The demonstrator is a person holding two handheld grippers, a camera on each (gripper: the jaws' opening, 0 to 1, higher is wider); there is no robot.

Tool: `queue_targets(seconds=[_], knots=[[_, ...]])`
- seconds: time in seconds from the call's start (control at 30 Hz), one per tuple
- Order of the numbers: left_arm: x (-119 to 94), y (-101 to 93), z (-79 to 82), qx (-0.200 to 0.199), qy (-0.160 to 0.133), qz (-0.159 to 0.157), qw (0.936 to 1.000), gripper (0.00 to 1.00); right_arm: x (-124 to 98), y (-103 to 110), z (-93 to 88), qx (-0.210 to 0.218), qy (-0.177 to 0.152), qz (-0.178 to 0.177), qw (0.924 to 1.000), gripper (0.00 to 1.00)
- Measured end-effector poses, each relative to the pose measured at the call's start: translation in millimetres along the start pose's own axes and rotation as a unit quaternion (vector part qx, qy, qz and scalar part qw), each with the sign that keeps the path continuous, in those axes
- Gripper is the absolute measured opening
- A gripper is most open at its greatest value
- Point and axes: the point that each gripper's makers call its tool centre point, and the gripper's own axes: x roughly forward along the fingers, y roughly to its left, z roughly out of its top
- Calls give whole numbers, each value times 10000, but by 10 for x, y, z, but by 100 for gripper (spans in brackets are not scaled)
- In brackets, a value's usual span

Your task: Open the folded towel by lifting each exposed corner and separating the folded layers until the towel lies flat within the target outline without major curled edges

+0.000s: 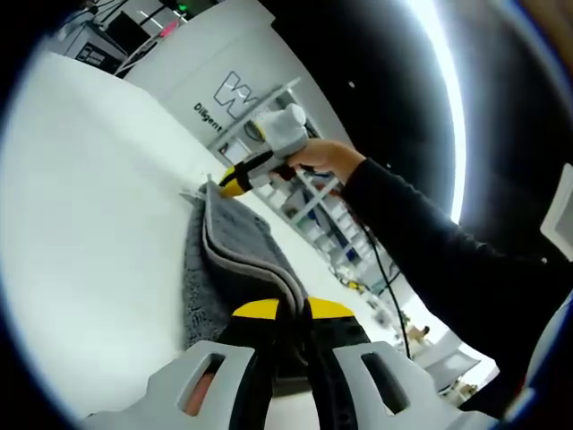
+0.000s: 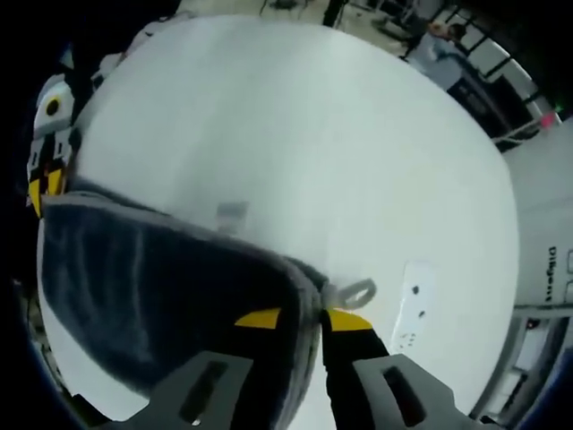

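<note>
Two grey jaws with yellow tips rise from 6 o'clock in the left gripper view. They belong to the left gripper, and they are squeezed tight on the edge of the grey towel. Its folded layers show as pale stripes running between the yellow tips. From there the towel stretches up toward 11 o'clock, held up off the white table. At its far end, near 12 o'clock, the right gripper pinches the other corner with its own yellow tip. A hand holds that tool, and a dark sleeve runs from it down to 4 o'clock. Behind the hand stands a white panel with dark letters on it.

In the right gripper view, the right gripper comes up from 6 o'clock. Its yellow tips are pressed close on the towel's edge, right by a small grey hanging loop. The towel spreads from the jaws out toward 9 o'clock, dark and fuzzy, with a pale hem along its top. At 9 o'clock, at the towel's far corner, part of the left gripper peeks in. Beyond the towel lies the white table. A white strip with small dark dots lies on the table at 4 o'clock.
</note>
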Motion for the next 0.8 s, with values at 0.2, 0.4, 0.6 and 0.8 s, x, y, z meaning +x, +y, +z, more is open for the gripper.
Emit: queue_targets(seconds=[0.2,0.4,0.6,0.8], knots=[[1,1,2,-3,5,-4,10000,9,-30,8,8,16,-29,-11,10000,11],[3,3,6,-6,6,-4,10000,9,-27,40,8,-85,1,-36,10000,13],[6,8,12,-10,6,-12,10000,9,-17,75,8,-192,34,-62,9998,14],[14,20,21,-45,25,-22,10000,9,-8,96,20,-302,37,-144,9994,15]])
